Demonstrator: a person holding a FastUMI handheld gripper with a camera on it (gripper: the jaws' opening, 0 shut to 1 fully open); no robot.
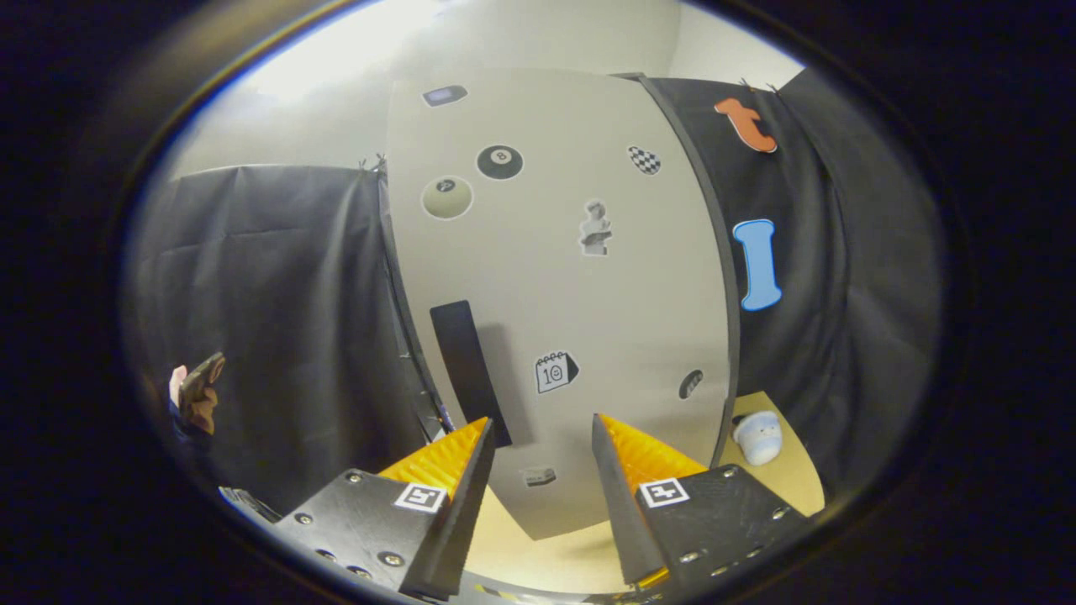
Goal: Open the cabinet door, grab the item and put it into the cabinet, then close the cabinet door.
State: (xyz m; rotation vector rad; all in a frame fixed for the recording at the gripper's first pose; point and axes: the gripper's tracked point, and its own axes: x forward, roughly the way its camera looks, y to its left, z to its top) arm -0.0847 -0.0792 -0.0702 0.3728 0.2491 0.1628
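Gripper [542, 433] fingers spread apart, holding nothing, just short of closed cabinet door [555, 286] with dark handle [469, 370] ahead of left finger; small pale item [758, 437] on tabletop [790, 479] beside door's right edge.

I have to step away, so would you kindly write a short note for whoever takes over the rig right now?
Gripper: jaws open, holding nothing, aimed at the cabinet door.
Door: looks shut, covered in stickers; its dark vertical handle sits just ahead of the left finger.
Item: a small pale plush toy lies on the tabletop to the right of the cabinet, beyond the right finger.
Done: nothing yet.
Left: pull the door open by the handle, pick up the toy, place it inside, close the door.
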